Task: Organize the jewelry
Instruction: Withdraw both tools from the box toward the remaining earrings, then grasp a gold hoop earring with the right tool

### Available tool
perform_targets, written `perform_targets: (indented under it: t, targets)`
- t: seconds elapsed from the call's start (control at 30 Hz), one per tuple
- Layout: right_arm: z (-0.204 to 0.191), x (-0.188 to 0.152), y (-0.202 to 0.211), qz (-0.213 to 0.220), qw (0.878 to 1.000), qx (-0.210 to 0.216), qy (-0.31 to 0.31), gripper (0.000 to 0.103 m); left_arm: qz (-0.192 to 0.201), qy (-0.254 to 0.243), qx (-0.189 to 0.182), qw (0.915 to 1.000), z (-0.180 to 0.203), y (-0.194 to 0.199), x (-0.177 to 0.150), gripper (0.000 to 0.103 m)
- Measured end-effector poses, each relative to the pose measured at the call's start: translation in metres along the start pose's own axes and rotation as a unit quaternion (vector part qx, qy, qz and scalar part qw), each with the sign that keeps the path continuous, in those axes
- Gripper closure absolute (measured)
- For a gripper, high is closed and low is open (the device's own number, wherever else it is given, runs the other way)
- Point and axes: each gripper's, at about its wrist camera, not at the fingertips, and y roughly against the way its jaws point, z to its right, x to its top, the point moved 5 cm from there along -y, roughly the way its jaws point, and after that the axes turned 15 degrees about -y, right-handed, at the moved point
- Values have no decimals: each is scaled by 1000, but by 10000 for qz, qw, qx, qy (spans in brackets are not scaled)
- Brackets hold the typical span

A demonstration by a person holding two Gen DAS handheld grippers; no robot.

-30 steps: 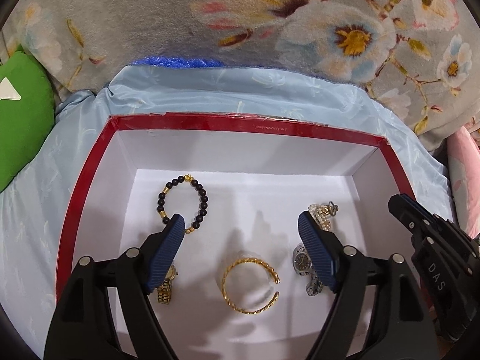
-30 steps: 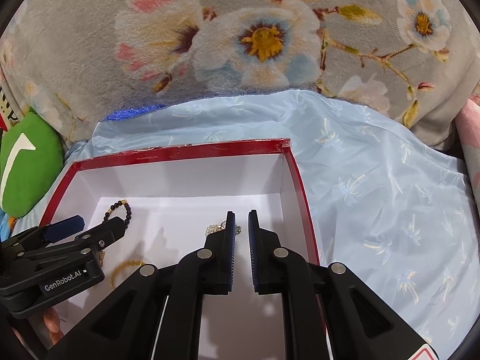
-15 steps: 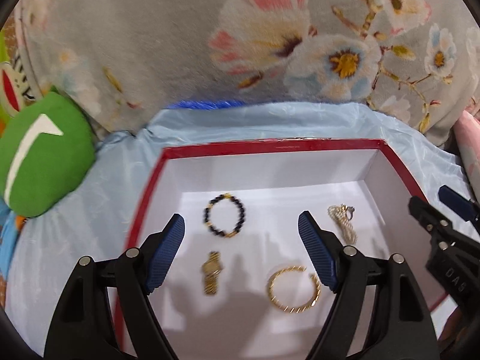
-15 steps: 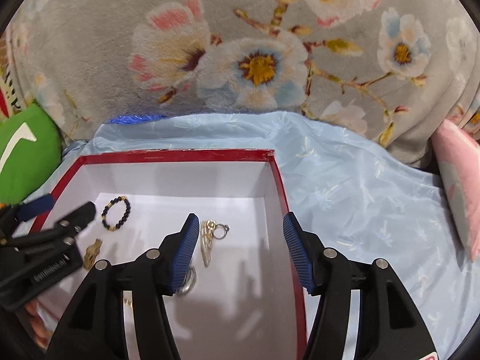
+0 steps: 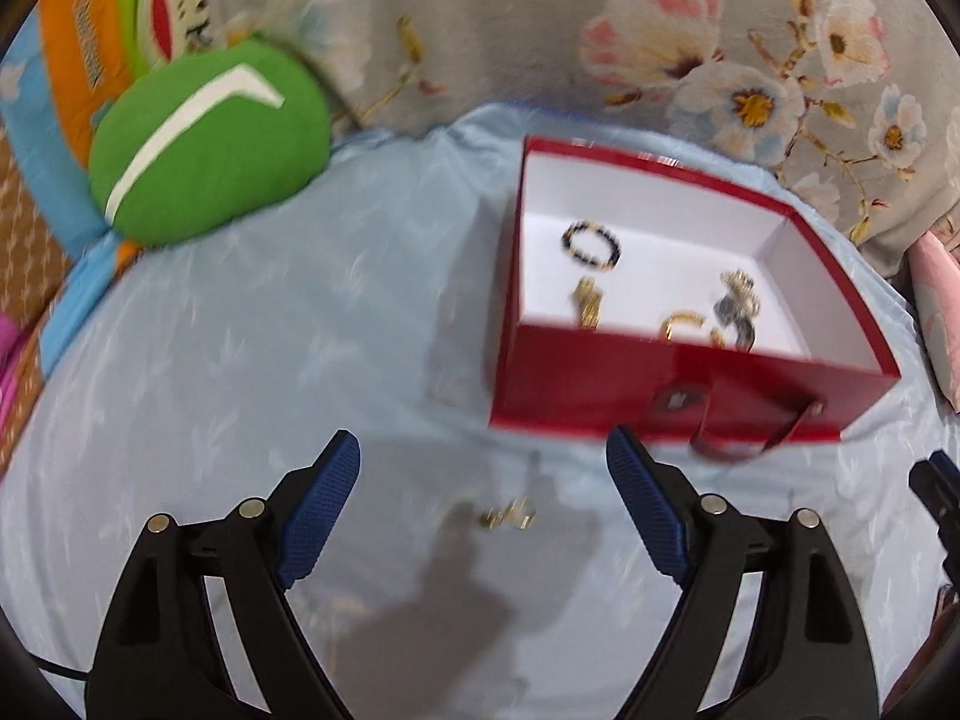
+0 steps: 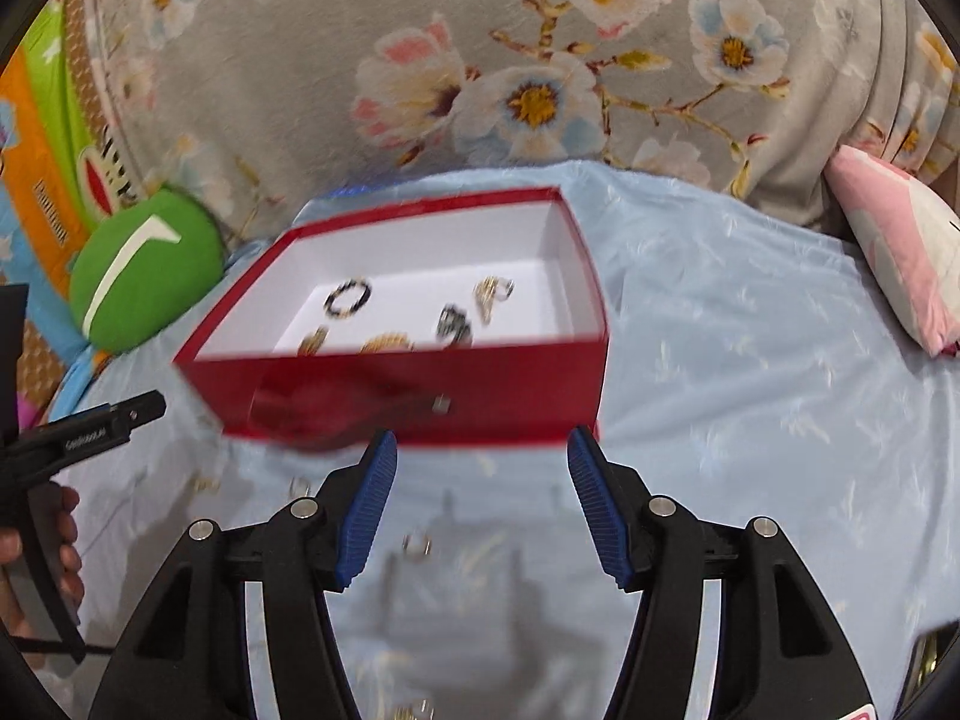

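Behind the red box's (image 5: pixel 660 396) near wall, blurred jewelry (image 5: pixel 708 324) is partly hidden. Before it, the left hand-held gripper (image 5: pixel 483 510) is opening, empty, angled downward; the right hand-held gripper (image 6: pixel 482 504) stands spread, empty.

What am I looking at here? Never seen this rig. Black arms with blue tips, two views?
No robot: a person carries a hand-held gripper in each hand, each with a fisheye camera looking along its two blue-padded fingers. One picture comes from the left hand-held gripper, whose jaws are opening on nothing; the other from the right hand-held gripper, open and empty. A red box sits on a light blue cloth, holding a black bead bracelet, a gold bangle and other pieces, blurred. More small jewelry lies loose on the cloth, including a gold piece and a ring.
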Motion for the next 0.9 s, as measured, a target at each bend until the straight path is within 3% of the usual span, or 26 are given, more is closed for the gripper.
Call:
perform_targets:
  t: [0.13, 0.3, 0.77, 0.9]
  targets:
    - [-2, -41, -3, -376, 9993, -10, 56, 45, -302, 215, -77, 9993, -6, -5, -33, 21]
    - [1, -63, -28, -774, 9970, 3, -83, 45, -494, 98, 99, 9987, 0, -12, -55, 21]
    - [-19, -55, -81, -885, 9955, -283, 188, 61, -613, 141, 71, 9980, -7, -21, -69, 21]
    - [-21, -55, -84, -849, 9952, -392, 291, 75, -581, 205, 12, 9981, -9, -24, -65, 21]
